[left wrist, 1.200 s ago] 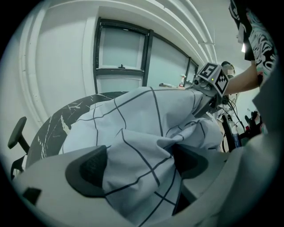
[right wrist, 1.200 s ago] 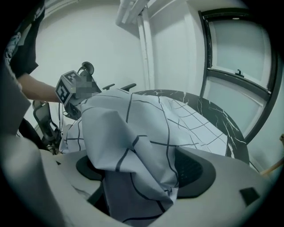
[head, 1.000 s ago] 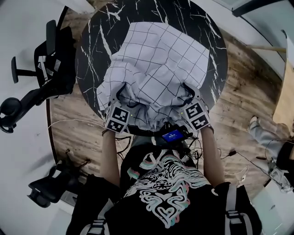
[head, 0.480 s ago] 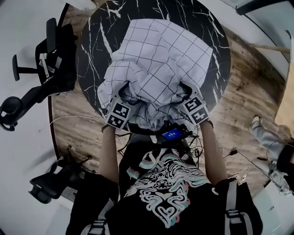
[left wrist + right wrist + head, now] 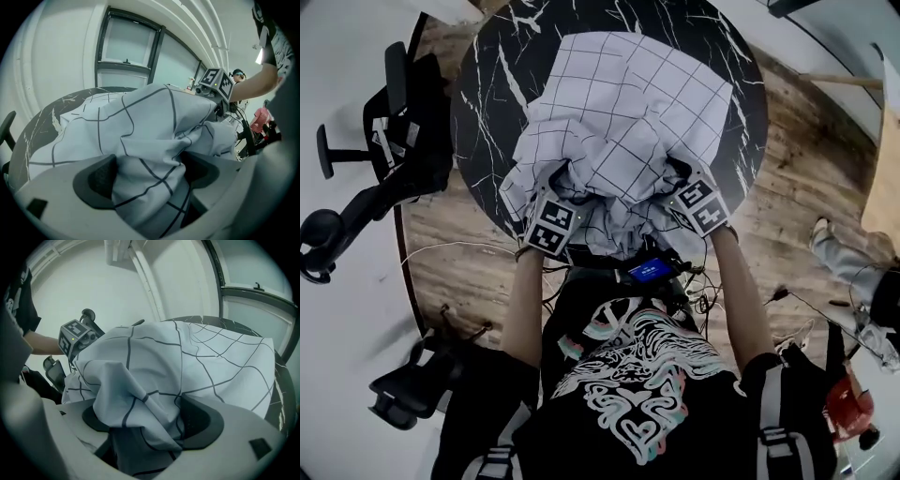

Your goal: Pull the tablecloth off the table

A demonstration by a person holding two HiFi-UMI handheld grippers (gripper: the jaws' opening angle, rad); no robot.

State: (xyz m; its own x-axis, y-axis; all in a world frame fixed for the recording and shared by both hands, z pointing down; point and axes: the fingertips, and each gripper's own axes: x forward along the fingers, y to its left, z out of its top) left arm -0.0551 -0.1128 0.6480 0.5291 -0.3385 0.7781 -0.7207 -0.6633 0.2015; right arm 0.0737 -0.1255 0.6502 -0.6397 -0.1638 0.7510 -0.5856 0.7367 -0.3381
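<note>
Left gripper, right gripper clamped on bunched white grid-lined tablecloth | most lay beyond fingers on round black marble table | I judged pull barely begun

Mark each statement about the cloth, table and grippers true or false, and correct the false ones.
1. The left gripper and the right gripper are both shut on the cloth. True.
2. The cloth covers the whole table. False: it is bunched toward the person, and dark tabletop shows round it.
3. The cloth is plain white. False: it has a dark grid.
4. A chair stands at the person's left. True.
</note>
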